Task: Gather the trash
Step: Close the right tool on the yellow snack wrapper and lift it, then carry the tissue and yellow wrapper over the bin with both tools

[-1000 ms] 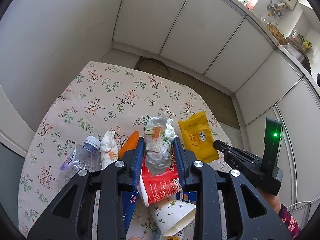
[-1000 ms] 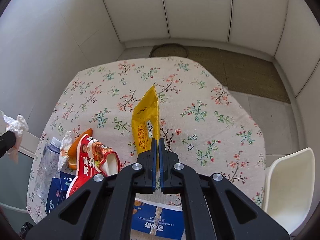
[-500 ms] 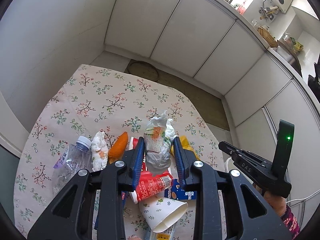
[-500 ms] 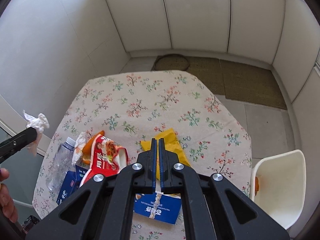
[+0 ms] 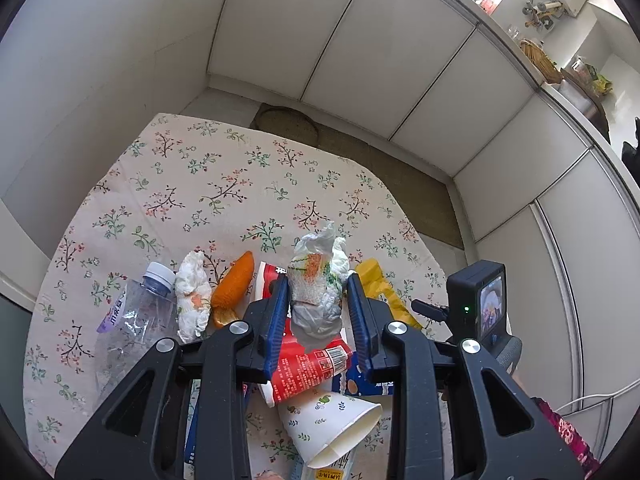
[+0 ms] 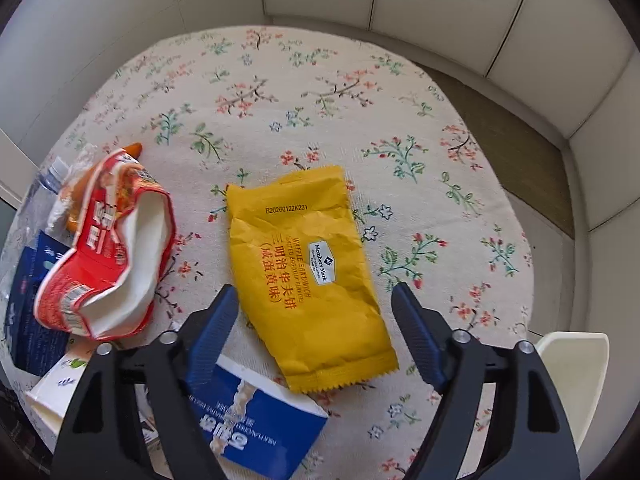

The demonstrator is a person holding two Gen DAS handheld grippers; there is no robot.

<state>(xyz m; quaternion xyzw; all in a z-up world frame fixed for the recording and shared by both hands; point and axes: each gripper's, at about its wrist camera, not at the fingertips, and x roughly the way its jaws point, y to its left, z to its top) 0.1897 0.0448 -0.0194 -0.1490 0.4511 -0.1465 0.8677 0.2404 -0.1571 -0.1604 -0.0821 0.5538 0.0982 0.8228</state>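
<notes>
Since a second ago, the flat yellow foil snack packet [image 6: 310,276] has left my right gripper [image 6: 316,312] and lies on the floral-cloth counter [image 6: 280,92]. Its blue-padded fingers [image 6: 212,320] are spreading wide, the packet's near end between them, untouched. My left gripper [image 5: 318,304] is clenched on a crumpled white tissue wad with orange and green stains [image 5: 318,288], held above a crushed red paper cup [image 5: 308,364].
</notes>
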